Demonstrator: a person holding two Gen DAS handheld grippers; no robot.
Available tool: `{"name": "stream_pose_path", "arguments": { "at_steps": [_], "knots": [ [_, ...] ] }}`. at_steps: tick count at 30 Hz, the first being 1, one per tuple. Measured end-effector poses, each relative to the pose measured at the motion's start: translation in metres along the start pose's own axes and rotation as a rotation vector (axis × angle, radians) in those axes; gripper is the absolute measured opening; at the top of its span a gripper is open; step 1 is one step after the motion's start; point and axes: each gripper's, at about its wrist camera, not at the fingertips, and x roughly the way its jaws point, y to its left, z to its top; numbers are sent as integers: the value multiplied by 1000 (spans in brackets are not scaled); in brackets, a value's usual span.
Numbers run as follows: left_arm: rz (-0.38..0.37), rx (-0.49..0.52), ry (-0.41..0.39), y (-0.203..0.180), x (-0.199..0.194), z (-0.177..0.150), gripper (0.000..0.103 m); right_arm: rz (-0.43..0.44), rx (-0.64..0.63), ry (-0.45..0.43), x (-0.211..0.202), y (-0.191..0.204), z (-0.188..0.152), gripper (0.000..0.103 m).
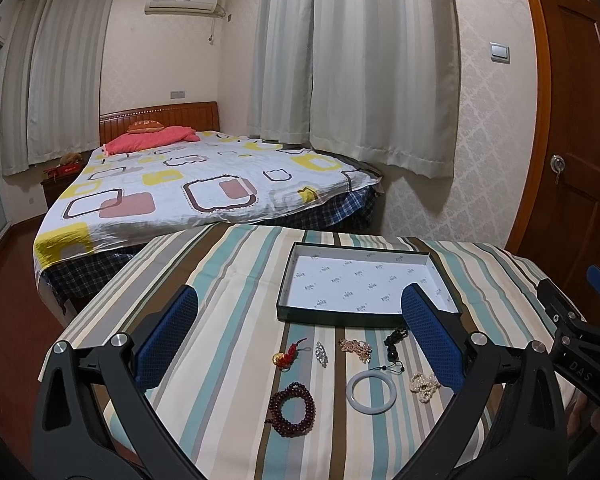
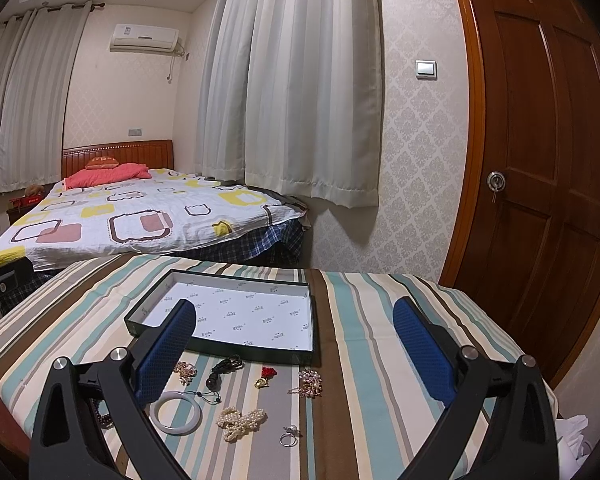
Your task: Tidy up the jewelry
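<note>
Left wrist view: your left gripper (image 1: 300,328) hangs spread and empty over the jewelry (image 1: 352,364) strewn on the table's (image 1: 220,264) near edge, the tray (image 1: 300,304) waiting just beyond.

Right wrist view: your right gripper (image 2: 296,344) is likewise spread, framing the pearl strand (image 2: 240,422) and ring (image 2: 289,438).

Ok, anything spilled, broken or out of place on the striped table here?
Nothing stands out. The shallow dark-rimmed tray with printed white lining sits flat and empty, and the jewelry lies loose in front of it, including a pale jade-like bangle and a heap of cream pearl strands. Both grippers hover open.
</note>
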Motion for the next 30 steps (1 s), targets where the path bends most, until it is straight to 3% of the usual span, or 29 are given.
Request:
{"name": "stream_pose_path", "arguments": {
  "at_steps": [17, 30],
  "knots": [
    [-7, 5, 7, -5, 0, -6, 99, 0, -1, 2, 0, 1, 0, 96],
    [-12, 10, 90, -4, 27, -17, 99, 2, 2, 41, 17, -7, -13, 96]
  ]
}}
